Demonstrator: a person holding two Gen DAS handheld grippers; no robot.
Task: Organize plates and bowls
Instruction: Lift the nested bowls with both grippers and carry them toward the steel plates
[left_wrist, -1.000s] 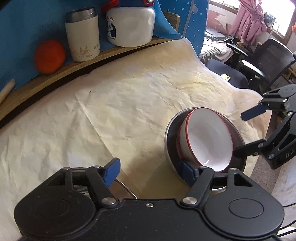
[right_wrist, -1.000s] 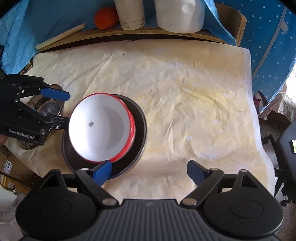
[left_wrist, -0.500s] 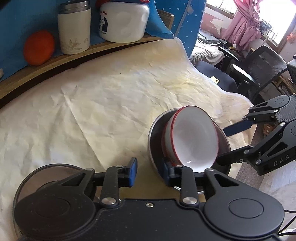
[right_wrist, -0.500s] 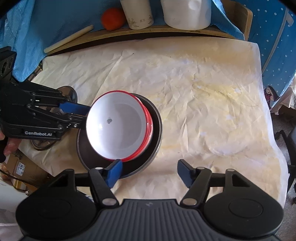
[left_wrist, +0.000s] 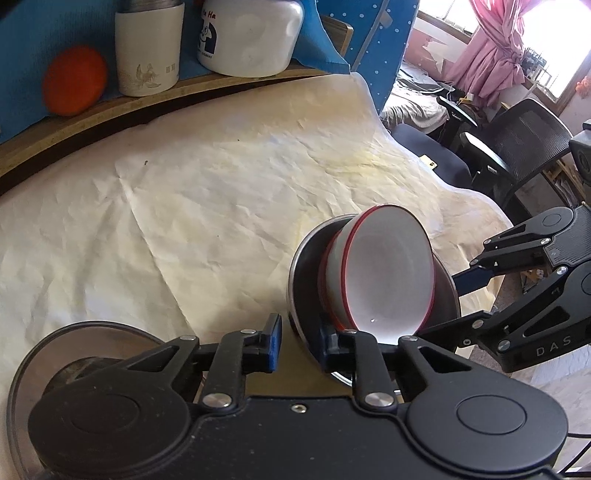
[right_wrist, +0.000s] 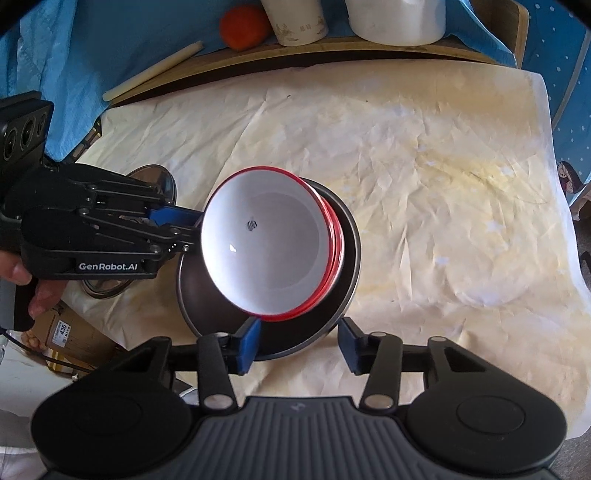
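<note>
My left claw (left_wrist: 297, 341) was closing on the near rim of the dark metal pan (left_wrist: 301, 280), one blue pad outside the wall and one inside, though I could not tell whether both pads were pressing yet. My right claw (right_wrist: 301, 341) was closing too, its pads astride the pan's opposite edge with daylight on the outer side, so no grip there. Inside the pan sat the stacked white bowls with red rims (right_wrist: 273, 251), tipped on a slant rather than flat. The pan stood near the front edge of the counter (left_wrist: 207, 206), on crumpled cream paper, with a glass lid (left_wrist: 85, 332) just beside my left claw.

The risk, as I judged it: the bowls were loose and leaning, so lifting one side ahead of the other could send them sliding out, and the counter's edge was close. A thin rim pinched by narrow pads could also twist free.

Hidden from me: the pan's near wall behind my own claw bodies, how many bowls made the stack, and what the dark speck in the top bowl was. On the back shelf an orange (left_wrist: 74, 81), a white cup (left_wrist: 149, 48) and a white jar (left_wrist: 247, 35) stood well apart, their tops cut off.
</note>
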